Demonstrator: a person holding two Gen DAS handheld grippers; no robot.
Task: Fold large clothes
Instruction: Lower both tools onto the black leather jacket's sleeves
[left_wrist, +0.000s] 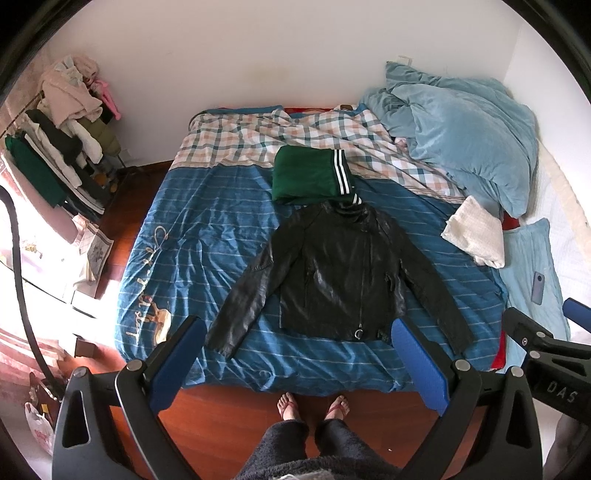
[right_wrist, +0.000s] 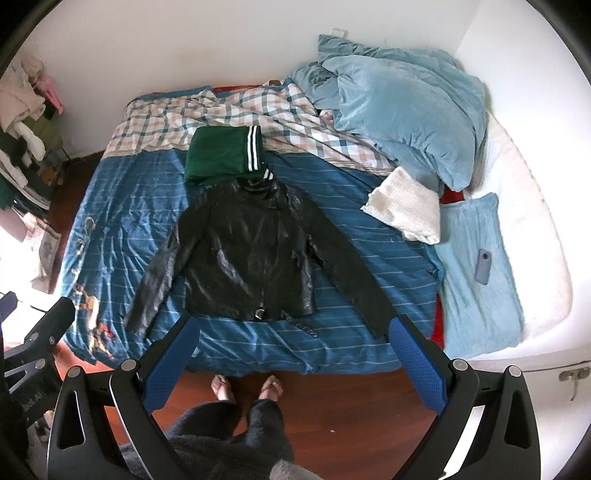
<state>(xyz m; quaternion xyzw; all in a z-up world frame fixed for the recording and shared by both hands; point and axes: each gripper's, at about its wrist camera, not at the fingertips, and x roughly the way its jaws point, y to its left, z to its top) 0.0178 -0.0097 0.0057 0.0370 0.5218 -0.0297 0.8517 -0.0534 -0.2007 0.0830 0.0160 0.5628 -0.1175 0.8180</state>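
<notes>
A black leather jacket (left_wrist: 332, 273) lies flat, front up, on the blue striped bed cover (left_wrist: 207, 229), sleeves spread down to both sides; it also shows in the right wrist view (right_wrist: 243, 258). A folded green garment with white stripes (left_wrist: 310, 175) lies just beyond its collar, also in the right wrist view (right_wrist: 221, 153). My left gripper (left_wrist: 297, 328) is open and empty, held high above the bed's near edge. My right gripper (right_wrist: 293, 326) is open and empty at about the same height, to the right of the left one.
A blue duvet (right_wrist: 399, 107) is bunched at the far right, with a white folded cloth (right_wrist: 406, 206) and a phone (right_wrist: 482, 266) on a light blue pillow. A clothes rack (left_wrist: 62, 147) stands at left. The person's feet (left_wrist: 314, 406) stand on the wood floor.
</notes>
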